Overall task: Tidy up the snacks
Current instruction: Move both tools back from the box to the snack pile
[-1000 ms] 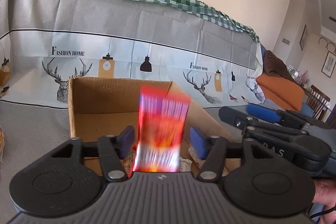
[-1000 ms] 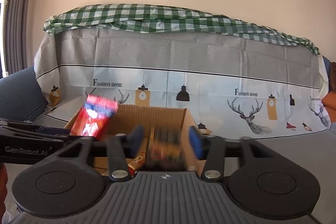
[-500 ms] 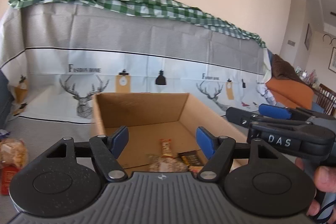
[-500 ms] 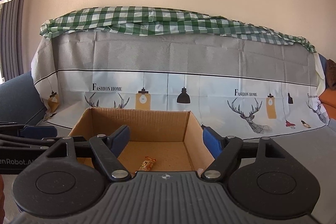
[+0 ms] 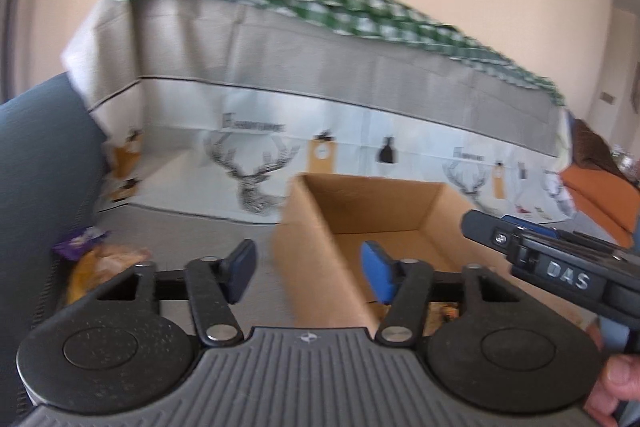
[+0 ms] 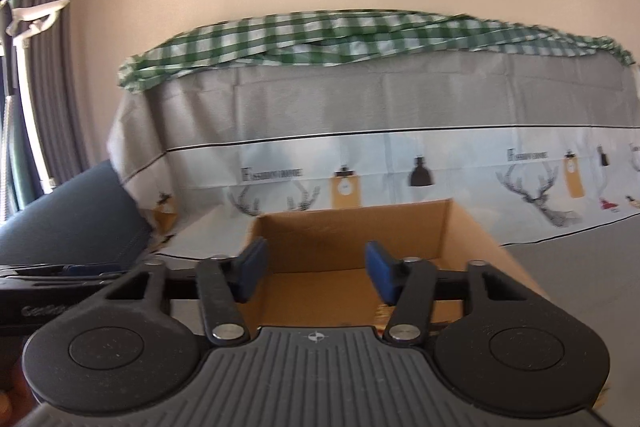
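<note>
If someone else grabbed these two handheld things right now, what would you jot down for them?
Left tool: open, holding nothing, in front of the near left corner of the cardboard box.
Right tool: open, holding nothing, pointed into the box.
Done: a few wrappers show at the near end of the box floor, mostly hidden behind the tools.
Left: loose snacks on the grey surface left of the box, a purple packet and a yellowish bag. The left tool is nearer, so it would probably take those next.
</note>
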